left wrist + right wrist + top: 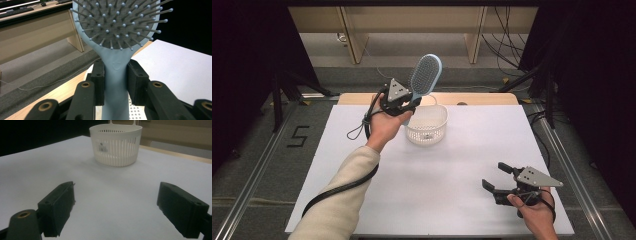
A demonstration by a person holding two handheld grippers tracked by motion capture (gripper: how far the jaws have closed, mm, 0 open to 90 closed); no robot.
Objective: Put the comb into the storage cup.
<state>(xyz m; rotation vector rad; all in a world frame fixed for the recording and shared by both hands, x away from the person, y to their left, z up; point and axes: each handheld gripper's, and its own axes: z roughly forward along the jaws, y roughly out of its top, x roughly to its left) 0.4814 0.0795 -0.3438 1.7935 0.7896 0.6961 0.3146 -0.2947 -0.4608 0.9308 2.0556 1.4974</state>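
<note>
A light blue hairbrush (425, 75) is held up in the air by its handle, its bristled head tilted up and to the right above the white slotted basket (427, 124). My left gripper (408, 103) is shut on the handle; in the left gripper view both black pads press the handle of the hairbrush (116, 72) from either side, with the left gripper (115, 77) pointing up and the basket's perforated wall just below. My right gripper (496, 177) rests near the table's front right, jaws wide apart and nothing between them. From the right gripper (116, 205) the basket (115, 145) stands farther off on the white sheet.
The white table sheet (452, 170) lies on a wooden tabletop whose far edge (482, 98) shows behind the basket. Wooden furniture legs and cables stand beyond the table. Black frame rails run along both sides.
</note>
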